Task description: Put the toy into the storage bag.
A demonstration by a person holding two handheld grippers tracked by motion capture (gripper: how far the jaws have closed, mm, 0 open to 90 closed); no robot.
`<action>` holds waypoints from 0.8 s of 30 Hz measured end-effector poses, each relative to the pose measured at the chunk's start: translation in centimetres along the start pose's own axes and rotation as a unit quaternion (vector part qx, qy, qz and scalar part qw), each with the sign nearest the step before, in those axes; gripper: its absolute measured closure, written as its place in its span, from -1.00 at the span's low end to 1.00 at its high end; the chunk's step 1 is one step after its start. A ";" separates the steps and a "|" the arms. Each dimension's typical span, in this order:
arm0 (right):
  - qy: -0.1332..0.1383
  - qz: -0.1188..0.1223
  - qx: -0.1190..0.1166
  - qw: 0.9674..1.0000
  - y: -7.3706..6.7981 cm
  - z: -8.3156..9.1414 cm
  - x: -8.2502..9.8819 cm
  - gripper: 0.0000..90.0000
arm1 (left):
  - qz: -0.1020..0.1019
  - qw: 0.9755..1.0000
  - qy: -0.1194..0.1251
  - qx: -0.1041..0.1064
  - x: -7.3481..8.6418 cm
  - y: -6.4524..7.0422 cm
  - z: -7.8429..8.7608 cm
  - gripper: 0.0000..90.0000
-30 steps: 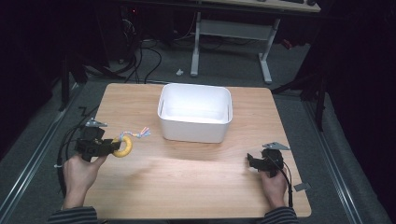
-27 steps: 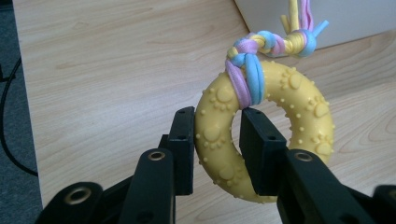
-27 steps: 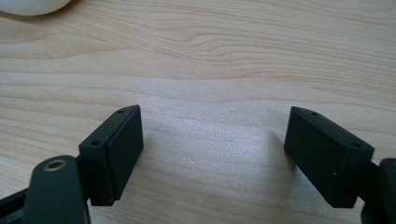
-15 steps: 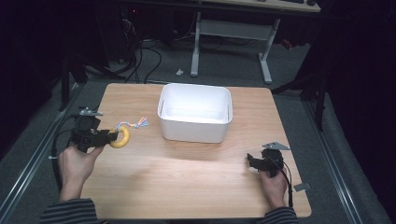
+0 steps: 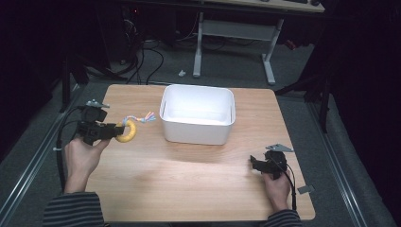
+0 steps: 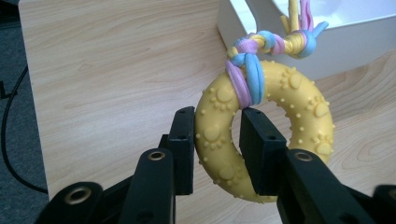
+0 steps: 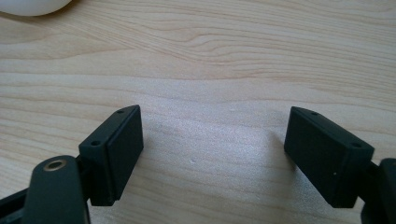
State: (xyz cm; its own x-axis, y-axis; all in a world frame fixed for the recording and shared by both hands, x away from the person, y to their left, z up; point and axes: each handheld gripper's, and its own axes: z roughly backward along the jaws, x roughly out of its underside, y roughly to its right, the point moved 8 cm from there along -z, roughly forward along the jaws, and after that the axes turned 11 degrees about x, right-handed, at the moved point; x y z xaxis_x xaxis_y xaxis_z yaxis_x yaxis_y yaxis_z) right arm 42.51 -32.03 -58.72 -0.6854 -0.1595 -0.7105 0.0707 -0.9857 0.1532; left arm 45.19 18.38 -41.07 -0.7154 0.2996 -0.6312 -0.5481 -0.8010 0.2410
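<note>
A yellow rubber ring toy [image 6: 261, 135] with paw prints carries a knotted rope [image 6: 266, 49] of blue, pink and yellow strands. My left gripper [image 6: 217, 149] is shut on the ring's band and holds it in the air at the table's left side. From above, the ring toy [image 5: 127, 132] hangs off the left gripper [image 5: 116, 131], its rope [image 5: 142, 117] pointing toward the white bin [image 5: 198, 113]. My right gripper [image 5: 254, 164] rests low near the front right of the table, its jaws wide open over bare wood [image 7: 212, 135].
The white rectangular bin [image 6: 336, 42] stands at the table's far middle and looks empty inside. The wooden table [image 5: 189, 184] has grey floor around it, with cables and a desk frame [image 5: 231, 33] behind. A small grey tag [image 5: 305, 189] lies near the right front corner.
My left gripper has risen and moved away from the person with the ring toy in it. The right gripper has stayed where it was.
</note>
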 end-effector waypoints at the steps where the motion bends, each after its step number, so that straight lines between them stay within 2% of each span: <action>1: 0.000 0.000 0.000 1.000 0.0 0.0 0.0 -0.56 | -0.003 1.000 -0.001 0.001 -0.3 0.1 0.0 0.48; 5: 0.000 0.001 0.000 1.000 0.0 0.0 0.0 -0.56 | -0.007 1.000 0.001 0.006 -1.5 0.6 0.0 0.48; 11: 0.000 0.001 0.000 1.000 0.0 0.0 0.0 -0.56 | -0.018 1.000 0.001 0.001 -2.9 1.3 0.2 0.48; 14: 0.000 0.001 0.000 1.000 0.0 0.0 0.0 -0.56 | -0.030 0.999 0.009 0.002 -4.1 2.3 0.5 0.48; 24: 0.000 0.001 -0.001 1.000 -0.1 0.0 0.0 -0.56 | -0.036 0.999 0.011 0.010 -5.5 3.5 0.1 0.48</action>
State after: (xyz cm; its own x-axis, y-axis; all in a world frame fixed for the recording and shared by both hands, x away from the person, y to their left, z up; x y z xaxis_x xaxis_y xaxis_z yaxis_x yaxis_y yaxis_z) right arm 42.48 -31.97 -58.72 -0.6854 -0.1623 -0.7099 0.0734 -0.9853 0.1544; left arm 47.17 14.00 -36.67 -0.6642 0.3448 -0.6633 -0.6070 -0.7666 0.2093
